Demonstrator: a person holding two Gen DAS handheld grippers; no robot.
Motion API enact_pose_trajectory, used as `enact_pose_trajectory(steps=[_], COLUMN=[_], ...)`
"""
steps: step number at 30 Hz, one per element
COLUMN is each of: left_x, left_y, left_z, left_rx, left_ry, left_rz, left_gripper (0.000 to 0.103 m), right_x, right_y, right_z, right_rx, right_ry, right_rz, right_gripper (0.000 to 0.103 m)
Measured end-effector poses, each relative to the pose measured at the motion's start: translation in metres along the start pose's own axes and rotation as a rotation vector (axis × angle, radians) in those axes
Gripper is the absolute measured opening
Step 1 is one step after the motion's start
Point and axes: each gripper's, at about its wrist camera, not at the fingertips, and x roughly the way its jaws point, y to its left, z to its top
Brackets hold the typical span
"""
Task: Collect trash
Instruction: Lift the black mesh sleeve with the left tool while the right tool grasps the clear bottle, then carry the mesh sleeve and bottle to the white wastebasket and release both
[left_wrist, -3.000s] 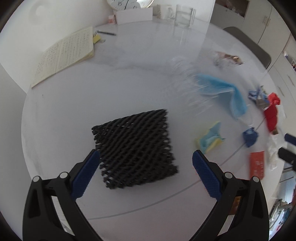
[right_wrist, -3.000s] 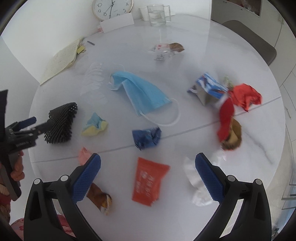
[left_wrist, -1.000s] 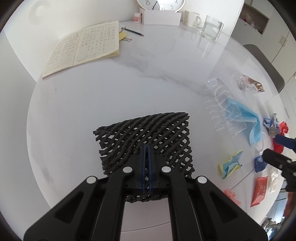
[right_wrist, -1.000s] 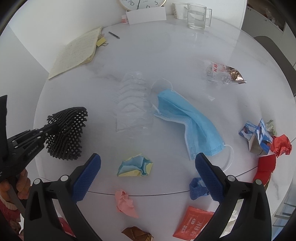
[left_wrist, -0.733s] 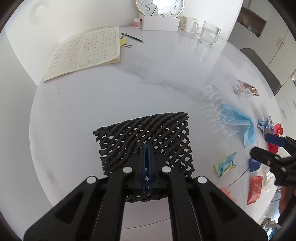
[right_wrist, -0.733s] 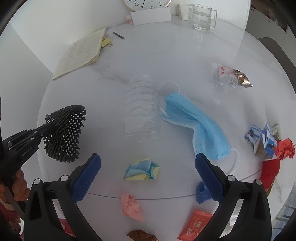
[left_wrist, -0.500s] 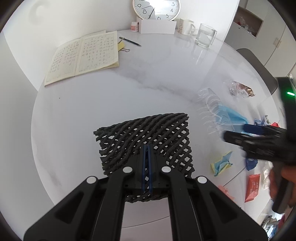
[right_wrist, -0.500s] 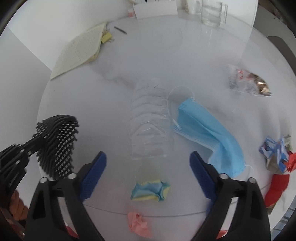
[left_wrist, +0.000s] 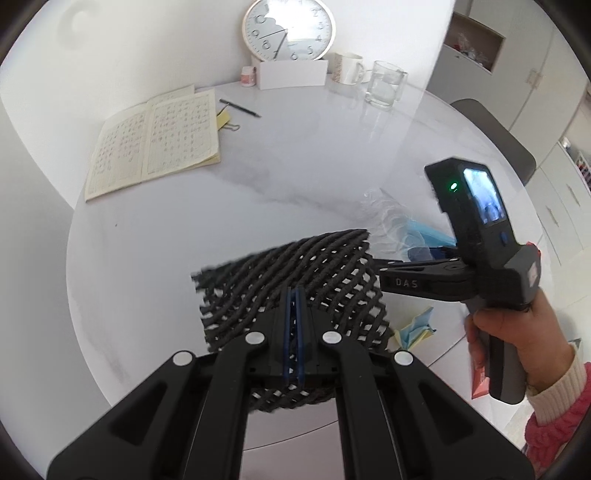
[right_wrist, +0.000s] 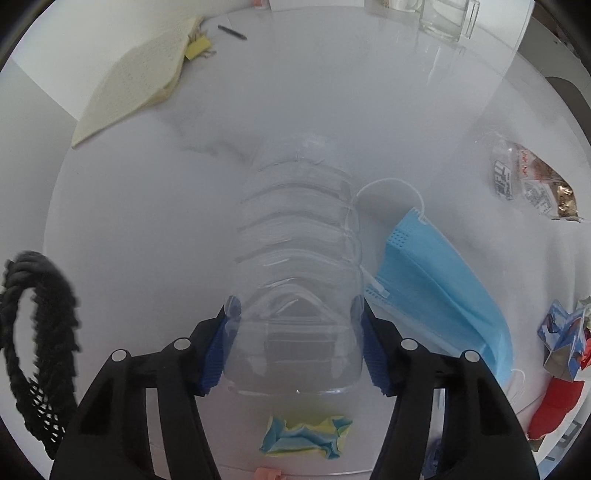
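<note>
Left gripper (left_wrist: 293, 325) clamped on black foam mesh sleeve (left_wrist: 291, 280), held above white round table (left_wrist: 147, 236). Right gripper (right_wrist: 295, 347) jaws pressed against sides of clear ribbed plastic tray (right_wrist: 299, 258). Blue face mask (right_wrist: 439, 291) just beside tray. Open notebook (left_wrist: 155, 138) far left.

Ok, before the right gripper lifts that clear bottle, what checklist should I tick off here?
1. Left gripper clamped on black mesh: ok, the jaws are together with the mesh between them.
2. Right gripper around bottle: ok, one pad on each side of its base.
3. Pads squeezing the bottle: cannot tell; they sit at its walls, but no dent shows.
4. Mask free of the bottle: cannot tell; its edge lies against the bottle's right side.
5. Mesh away from the bottle: ok, it hangs far to the left in the right wrist view.
6. Paper wad out of the grip: ok, it lies nearer the camera than the pads.
</note>
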Motion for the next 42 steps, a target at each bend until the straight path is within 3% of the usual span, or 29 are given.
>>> enact_pose_trajectory(steps=[10,16,20,21,22,23,24,25,27,29,34,42], left_x=[-0.029,-0.029,-0.019,-0.014,-0.005,-0.001,0.004,0.006,0.016,0.035,0.071,0.121], left_y=[-0.065,-0.080,-0.064,-0.058,-0.049,-0.044,-0.038,-0.034,-0.026,-0.016,-0.008,-0.023], left_z=[-0.007,-0.015,-0.026,-0.029,-0.034,-0.038,-0.044,-0.048,-0.055,-0.059,-0.056,-0.041], left_rx=[0.146,0.153,0.146,0.150,0.183,0.215,0.263,0.318,0.469,0.616,0.831,0.953], left_ry=[-0.073,-0.064,-0.035,-0.022,0.002,-0.003,-0.033,-0.063,-0.072,-0.010,0.070,0.179], left_rz=[-0.045,-0.011,0.014,0.016,0.003,-0.003,0.002,0.018,0.012,-0.019,-0.110,-0.263], left_gripper=[0.002,0.002,0.003,0.008,0.029,0.063,0.077,0.084,0.087,0.088,0.088,0.091], right_x=[-0.122,-0.148,-0.150,-0.150,-0.151,-0.153,-0.153,-0.154,-0.152,-0.153,-0.149,-0.143], right_y=[-0.064,-0.076,-0.072,-0.070,-0.070,-0.070,-0.068,-0.067,-0.064,-0.062,-0.053,-0.048], right_z=[-0.063,-0.097,-0.107,-0.107,-0.109,-0.111,-0.112,-0.112,-0.111,-0.111,-0.106,-0.104], right_rx=[0.140,0.152,0.155,0.152,0.150,0.150,0.151,0.153,0.157,0.164,0.191,0.227], right_ry=[-0.199,-0.226,-0.222,-0.219,-0.218,-0.217,-0.215,-0.209,-0.202,-0.198,-0.189,-0.151], right_rz=[0.038,0.030,0.067,0.066,0.066,0.068,0.075,0.082,0.083,0.078,0.072,0.052], right_gripper=[0.062,0.062,0.062,0.062,0.062,0.062,0.062,0.062,0.062,0.062,0.062,0.063])
